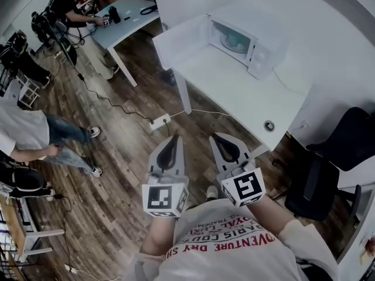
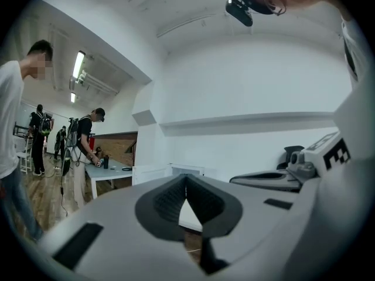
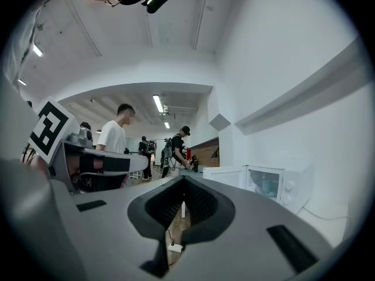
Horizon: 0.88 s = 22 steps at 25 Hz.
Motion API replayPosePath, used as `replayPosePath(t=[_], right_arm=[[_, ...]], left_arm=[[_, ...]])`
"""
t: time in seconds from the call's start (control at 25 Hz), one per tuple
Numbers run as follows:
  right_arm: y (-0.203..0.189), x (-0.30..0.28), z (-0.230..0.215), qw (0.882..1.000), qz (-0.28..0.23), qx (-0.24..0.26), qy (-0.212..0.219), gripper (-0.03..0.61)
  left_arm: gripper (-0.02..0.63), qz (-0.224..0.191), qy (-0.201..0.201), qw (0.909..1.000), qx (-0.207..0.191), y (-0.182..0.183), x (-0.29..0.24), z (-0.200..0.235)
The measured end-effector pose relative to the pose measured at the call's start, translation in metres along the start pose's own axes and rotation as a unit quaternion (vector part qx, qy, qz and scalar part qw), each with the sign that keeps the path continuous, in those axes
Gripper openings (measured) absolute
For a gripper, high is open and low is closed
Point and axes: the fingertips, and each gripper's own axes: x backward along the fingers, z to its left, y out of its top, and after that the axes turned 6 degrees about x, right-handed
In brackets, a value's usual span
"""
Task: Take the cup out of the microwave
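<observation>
1. Left gripper [image 1: 171, 140]: fingers pressed together, empty, above the wooden floor [image 1: 117, 180].
2. Right gripper [image 1: 221, 138]: fingers pressed together, empty, just beside it.
3. Cup [image 1: 236, 40] sits inside the open microwave [image 1: 263, 56] on the white desk [image 1: 246, 104], at one o'clock from both grippers.

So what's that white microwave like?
The boxy white microwave stands at the far end of the white rectangular table, close to the wall. Its door is swung wide open. A pale teal cup stands inside. Two round knobs sit on the panel beside the opening.
</observation>
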Motion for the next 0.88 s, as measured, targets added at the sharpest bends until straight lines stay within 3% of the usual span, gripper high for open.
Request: replayPosePath(t=[0.44, 0.68, 0.88], right_arm=[[-0.024, -0.036, -0.088, 0.998, 0.019, -0.013, -0.061, 0.011], [-0.037, -0.072, -0.139, 0.993, 0.033, -0.013, -0.11, 0.011], [-0.043, -0.118, -0.183, 0.984, 0.044, -0.021, -0.17, 0.011]], left_arm=[[0.008, 0.009, -0.052, 0.9986, -0.005, -0.001, -0.107, -0.007], [0.008, 0.015, -0.105, 0.9943, -0.007, -0.003, -0.179, -0.006], [0.008, 0.022, -0.169, 0.9854, -0.008, 0.001, -0.251, 0.011]])
